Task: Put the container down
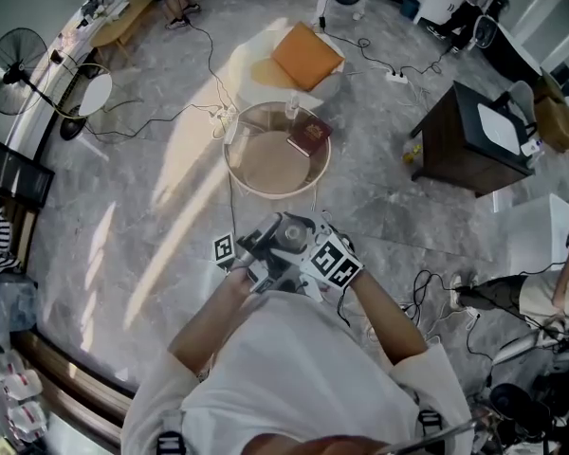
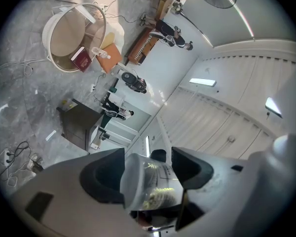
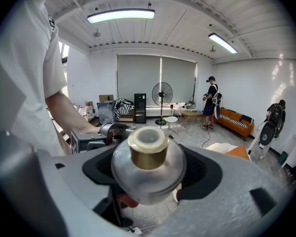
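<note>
Both grippers are held close together in front of the person's chest in the head view, the left gripper (image 1: pixel 253 254) beside the right gripper (image 1: pixel 315 257). In the left gripper view, the left gripper (image 2: pixel 148 171) is shut on a translucent plastic container (image 2: pixel 150 184) with a printed label. Its flat end points at the camera. In the right gripper view, the right gripper (image 3: pixel 148 166) is shut on a round clear bottle (image 3: pixel 147 169) with a brass neck (image 3: pixel 148 154) and a pale top. I cannot tell whether the two held things touch.
A round table (image 1: pixel 242 173) with a white rim stands on the grey floor just ahead, bearing a red book (image 1: pixel 309 136) and a small bottle (image 1: pixel 291 110). An orange cushion (image 1: pixel 306 56) lies beyond it. A dark cabinet (image 1: pixel 460 145) is at right. Cables (image 1: pixel 194 112) cross the floor.
</note>
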{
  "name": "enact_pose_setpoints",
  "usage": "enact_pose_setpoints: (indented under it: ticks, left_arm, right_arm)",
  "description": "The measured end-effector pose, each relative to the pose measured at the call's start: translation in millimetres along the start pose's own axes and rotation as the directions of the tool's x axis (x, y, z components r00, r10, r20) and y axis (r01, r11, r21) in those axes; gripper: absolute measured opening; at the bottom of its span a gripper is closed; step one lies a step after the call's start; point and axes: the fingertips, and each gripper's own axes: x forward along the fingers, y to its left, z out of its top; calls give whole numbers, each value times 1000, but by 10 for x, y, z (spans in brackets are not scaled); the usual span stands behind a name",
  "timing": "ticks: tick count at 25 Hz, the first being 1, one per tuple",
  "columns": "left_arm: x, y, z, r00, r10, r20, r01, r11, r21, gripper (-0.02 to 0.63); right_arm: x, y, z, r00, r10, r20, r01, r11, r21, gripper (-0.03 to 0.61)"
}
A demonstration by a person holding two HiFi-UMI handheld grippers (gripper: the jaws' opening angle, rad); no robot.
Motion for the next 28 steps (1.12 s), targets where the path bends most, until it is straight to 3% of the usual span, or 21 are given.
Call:
enact_pose_setpoints:
  ticks: [14, 28]
  left_arm:
    - [129, 20, 149, 999, 2, 35, -3, 1000, 12, 267]
    - [415, -99, 1010, 999, 32, -13, -32, 999, -33, 267]
  right_arm:
    - [51, -161, -4, 1000, 20, 11, -20, 1000, 6, 337]
    - [648, -874, 150, 999, -36, -21, 37, 998, 46, 337]
